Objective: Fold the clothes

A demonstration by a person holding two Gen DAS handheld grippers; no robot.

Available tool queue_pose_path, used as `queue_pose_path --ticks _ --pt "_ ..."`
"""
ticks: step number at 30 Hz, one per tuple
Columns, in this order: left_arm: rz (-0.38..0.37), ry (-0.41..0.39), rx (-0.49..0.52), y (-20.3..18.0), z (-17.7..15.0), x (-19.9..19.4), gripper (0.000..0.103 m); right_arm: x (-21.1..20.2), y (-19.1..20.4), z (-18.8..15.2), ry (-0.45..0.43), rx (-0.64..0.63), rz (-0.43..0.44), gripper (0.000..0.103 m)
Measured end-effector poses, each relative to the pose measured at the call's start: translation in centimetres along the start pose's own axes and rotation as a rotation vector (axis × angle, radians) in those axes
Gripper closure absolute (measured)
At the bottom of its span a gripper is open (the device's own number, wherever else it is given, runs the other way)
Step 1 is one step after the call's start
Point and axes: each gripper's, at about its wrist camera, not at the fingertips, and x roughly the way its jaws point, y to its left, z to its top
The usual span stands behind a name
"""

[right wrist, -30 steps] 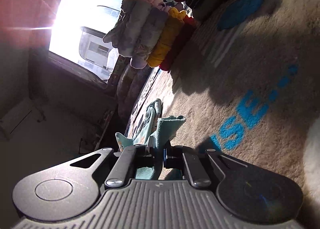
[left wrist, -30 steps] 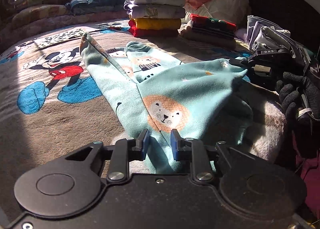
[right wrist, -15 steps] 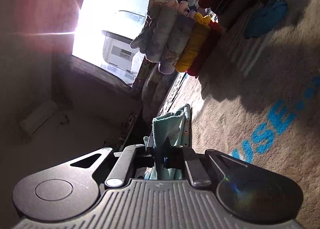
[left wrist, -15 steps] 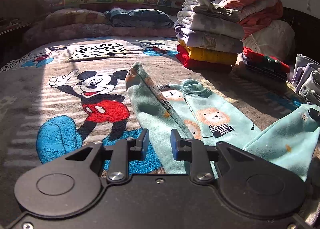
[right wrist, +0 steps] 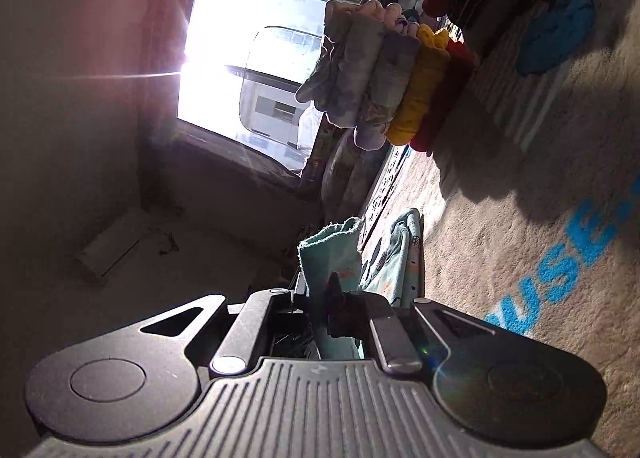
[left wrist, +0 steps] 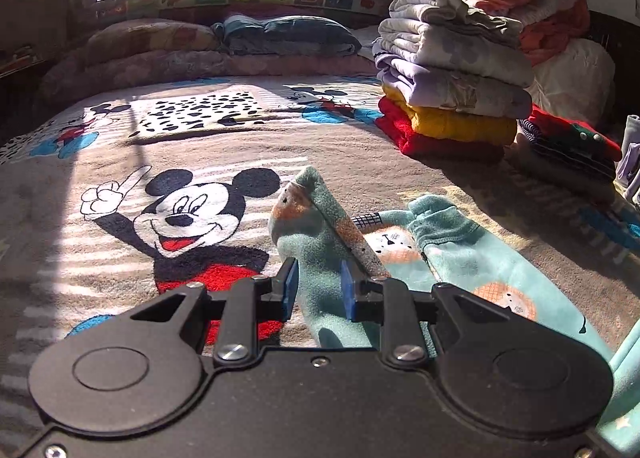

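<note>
Teal fleece pants with lion prints (left wrist: pixel 472 258) lie spread on the Mickey Mouse blanket (left wrist: pixel 188 210). One leg runs toward me, its cuff (left wrist: pixel 304 194) raised and folded over. My left gripper (left wrist: pixel 318 288) is open, its blue pads on either side of that leg just behind the cuff. In the right wrist view, tilted sideways, my right gripper (right wrist: pixel 320 298) is shut on an edge of the same teal pants (right wrist: pixel 328 246), which sticks up past the fingers; the rest hangs down to the blanket (right wrist: pixel 520 258).
A tall stack of folded clothes (left wrist: pixel 448 98) stands at the back right, the stack (right wrist: pixel 392 78) also showing in the right wrist view. Beside it is a lower striped pile (left wrist: pixel 568 146) and heaped bedding (left wrist: pixel 560 38). Pillows (left wrist: pixel 288 34) line the window side.
My left gripper has travelled along the pant leg to just behind the cuff, still open. My right gripper has kept hold of the teal edge and shifted slightly.
</note>
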Motion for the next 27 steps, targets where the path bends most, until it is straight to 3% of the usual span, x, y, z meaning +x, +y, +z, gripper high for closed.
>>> queue_pose_path --ticks 9,14,27 --pt "-0.005 0.115 0.104 -1.4 0.8 5.4 0.083 0.6 -1.4 -0.1 0.034 0.041 -0.065 0.093" --pt "-0.030 0.082 0.072 0.1 2.3 5.0 0.083 1.1 -2.2 -0.6 0.063 0.057 -0.123 0.093" --pt "-0.045 0.107 0.053 -0.2 1.5 7.6 0.083 1.3 -3.0 -1.1 0.081 0.057 -0.183 0.093"
